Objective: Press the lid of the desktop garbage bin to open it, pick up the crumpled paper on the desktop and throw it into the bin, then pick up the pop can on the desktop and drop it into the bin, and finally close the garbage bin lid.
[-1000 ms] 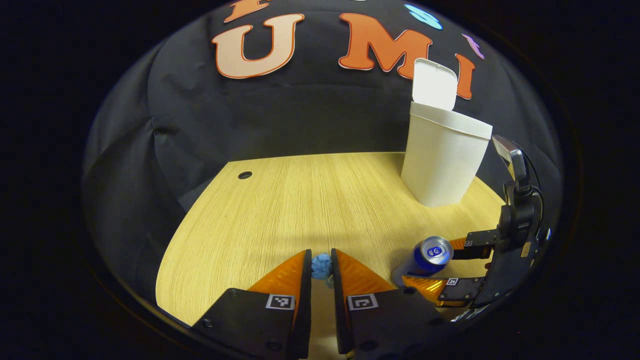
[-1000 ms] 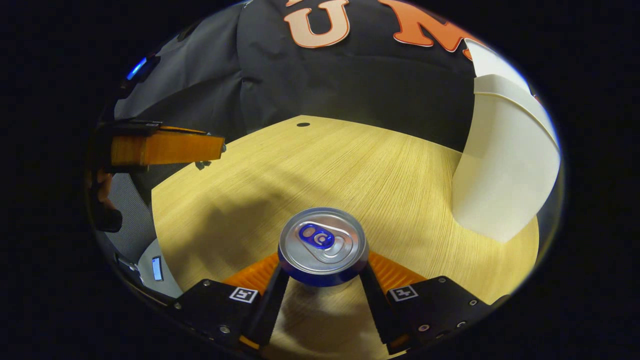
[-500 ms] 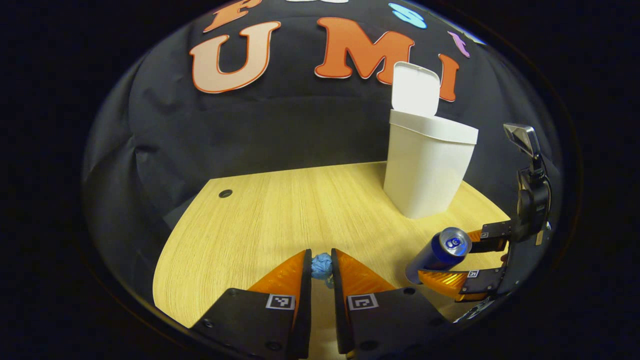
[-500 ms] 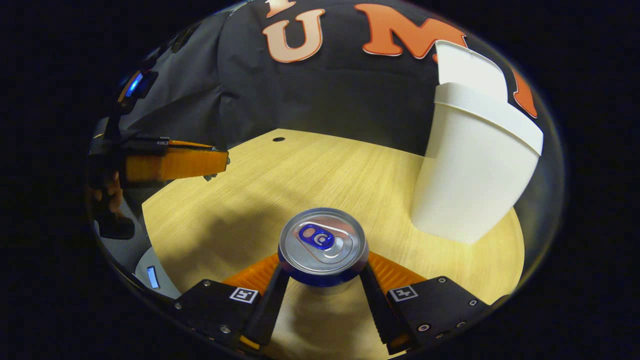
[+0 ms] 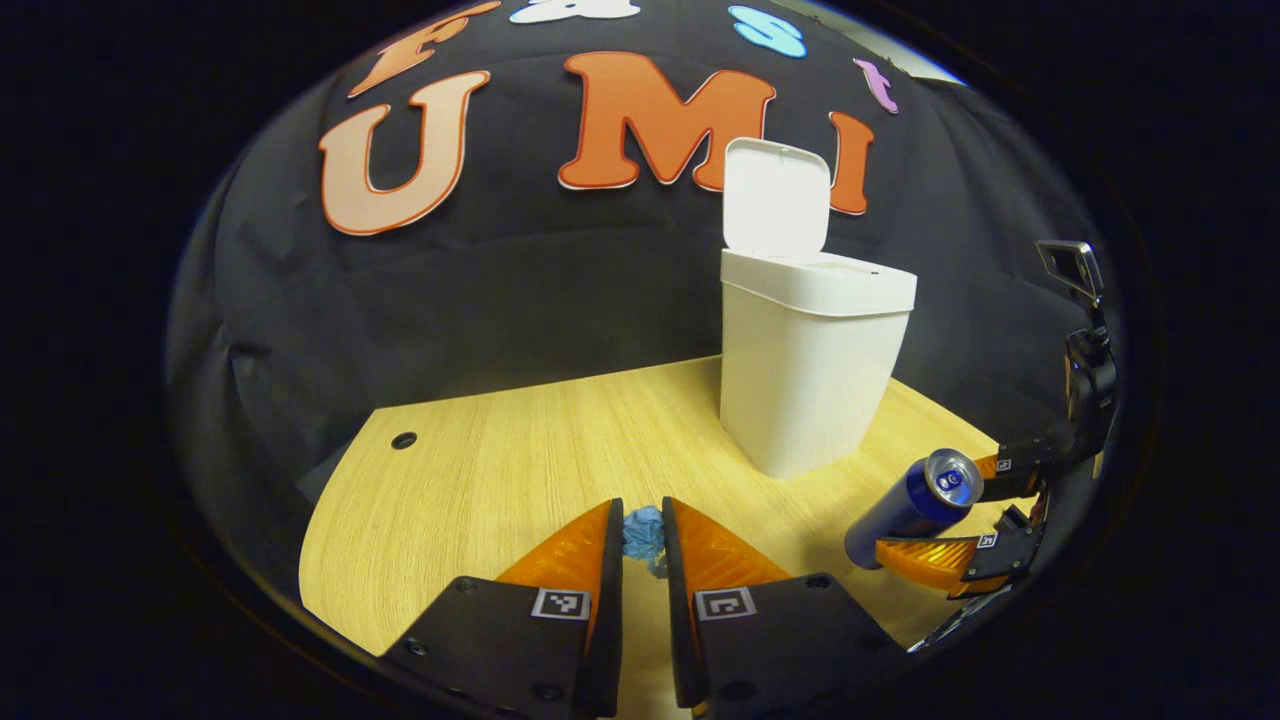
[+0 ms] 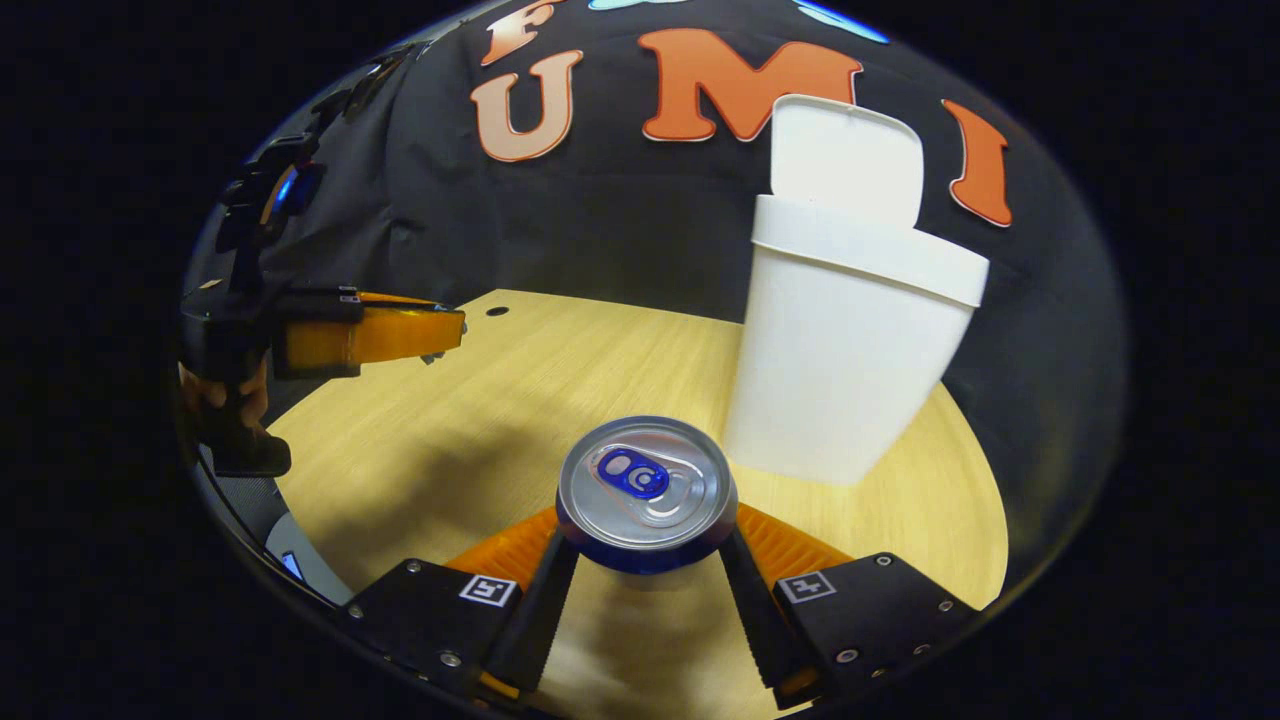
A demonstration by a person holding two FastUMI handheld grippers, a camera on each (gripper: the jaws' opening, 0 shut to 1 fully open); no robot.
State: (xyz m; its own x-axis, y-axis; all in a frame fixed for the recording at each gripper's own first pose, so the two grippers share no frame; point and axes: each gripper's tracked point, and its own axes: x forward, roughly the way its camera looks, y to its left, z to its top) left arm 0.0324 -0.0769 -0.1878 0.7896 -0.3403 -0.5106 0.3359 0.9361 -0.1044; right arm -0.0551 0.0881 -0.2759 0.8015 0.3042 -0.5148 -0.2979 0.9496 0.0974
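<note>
We see the wooden desktop filling the lower half of both views, with a small round hole near its far edge at about 10 o'clock in the left gripper view. On it stands the white garbage bin, at about 2 o'clock in the left gripper view and 1 o'clock in the right gripper view. Its lid is flipped up, upright behind the bin's open mouth.

Next in size, the left gripper sits at 6 o'clock of its own view, jaws nearly together and clamped on the crumpled paper, a small blue wad between the fingers, held above the desktop. In the right gripper view we see this gripper at 9 o'clock, with a hand on its handle; the paper is too small to make out there.

The right gripper at 6 o'clock of its view has its jaws spread to can width, both fingers pressing the sides of the pop can, whose silver top faces the camera. In the left gripper view the can is at 4 o'clock, blue-bodied, tilted, off the desktop, held by the right gripper, apart from the bin and lower than its rim.
</note>
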